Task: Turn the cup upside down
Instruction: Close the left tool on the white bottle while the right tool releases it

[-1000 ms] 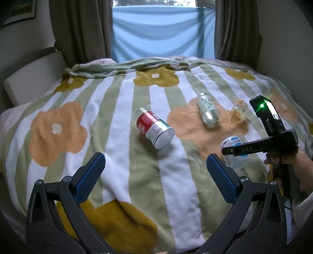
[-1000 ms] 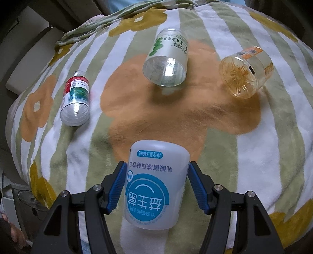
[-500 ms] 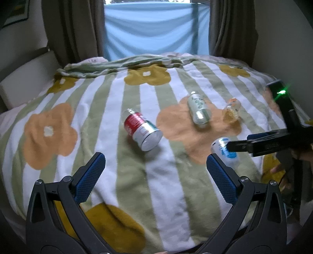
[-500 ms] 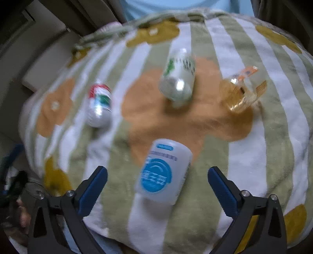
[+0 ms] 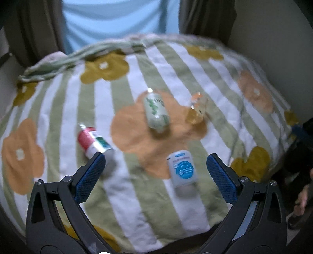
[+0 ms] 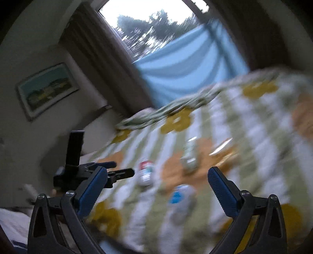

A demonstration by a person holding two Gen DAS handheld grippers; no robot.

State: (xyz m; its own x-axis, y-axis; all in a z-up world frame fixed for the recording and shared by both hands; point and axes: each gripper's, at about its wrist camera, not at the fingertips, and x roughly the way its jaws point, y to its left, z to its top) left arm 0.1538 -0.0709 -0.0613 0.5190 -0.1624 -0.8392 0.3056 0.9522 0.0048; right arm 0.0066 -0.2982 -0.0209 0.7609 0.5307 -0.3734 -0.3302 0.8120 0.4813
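A plush blanket (image 5: 137,195), striped green and white with ochre and orange flowers, covers the bed and carries everything else. Behind it hang dark curtains (image 5: 203,17) around a pale blue sheet (image 5: 117,19); only the right wrist view, which is heavily blurred, adds a framed picture (image 6: 47,88) on the wall and trees through the window.

The left gripper (image 5: 155,172) is spread wide with nothing between its blue ribbed pads. The right gripper (image 6: 157,187) is likewise wide apart and empty.

The cup (image 5: 183,169), a white rounded plastic container with a blue circular label, stands on the blanket between the left gripper's fingers in that view, touching neither; its writing is too blurred to read. Further back, well apart, lie a white bottle with green print (image 5: 156,111), a red and white can (image 5: 93,141) with a silvery end, and a clear amber bottle (image 5: 196,111). The left wrist view also catches a hand (image 5: 302,197) at its right edge.
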